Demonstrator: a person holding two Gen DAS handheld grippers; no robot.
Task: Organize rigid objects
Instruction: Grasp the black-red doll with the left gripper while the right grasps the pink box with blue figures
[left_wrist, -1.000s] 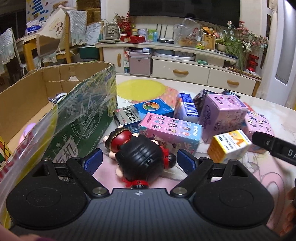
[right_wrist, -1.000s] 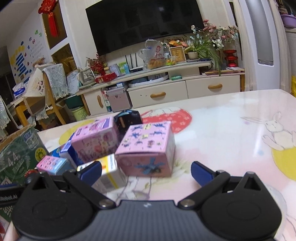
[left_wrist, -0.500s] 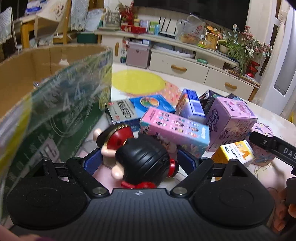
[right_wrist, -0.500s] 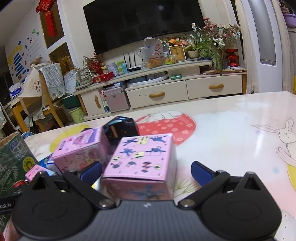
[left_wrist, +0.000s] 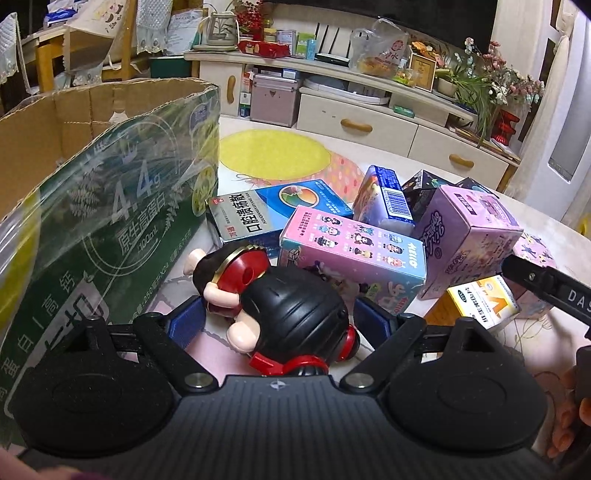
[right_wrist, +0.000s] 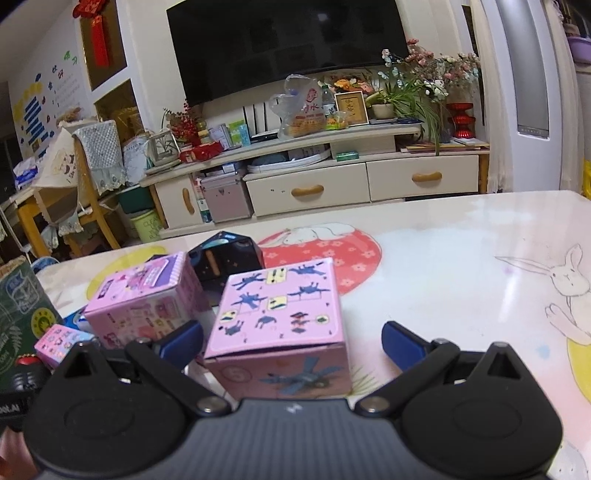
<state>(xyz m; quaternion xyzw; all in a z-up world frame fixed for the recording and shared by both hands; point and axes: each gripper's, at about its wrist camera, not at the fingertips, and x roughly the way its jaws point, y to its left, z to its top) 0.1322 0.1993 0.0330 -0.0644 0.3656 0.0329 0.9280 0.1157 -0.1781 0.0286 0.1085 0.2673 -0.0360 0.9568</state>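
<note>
A black-and-red toy figure (left_wrist: 284, 314) lies on its side on the table between the open fingers of my left gripper (left_wrist: 280, 319); the blue pads stand a little clear of it. My right gripper (right_wrist: 291, 341) is open around a pink cube box with blue cartoon figures (right_wrist: 280, 325); the left pad is close to the box, the right pad well apart from it. Part of the right gripper shows in the left wrist view (left_wrist: 546, 291).
A green-printed cardboard box (left_wrist: 110, 206), open on top, stands left of the toy. Several small boxes crowd the table: a long pink box (left_wrist: 354, 254), a purple box (left_wrist: 469, 232), a yellow medicine box (left_wrist: 484, 302), blue boxes (left_wrist: 291, 203), a black box (right_wrist: 225, 258).
The left gripper has tipped down and closed in on the toy figure. The right gripper has moved forward so that the pink cube box now sits between its fingers.
</note>
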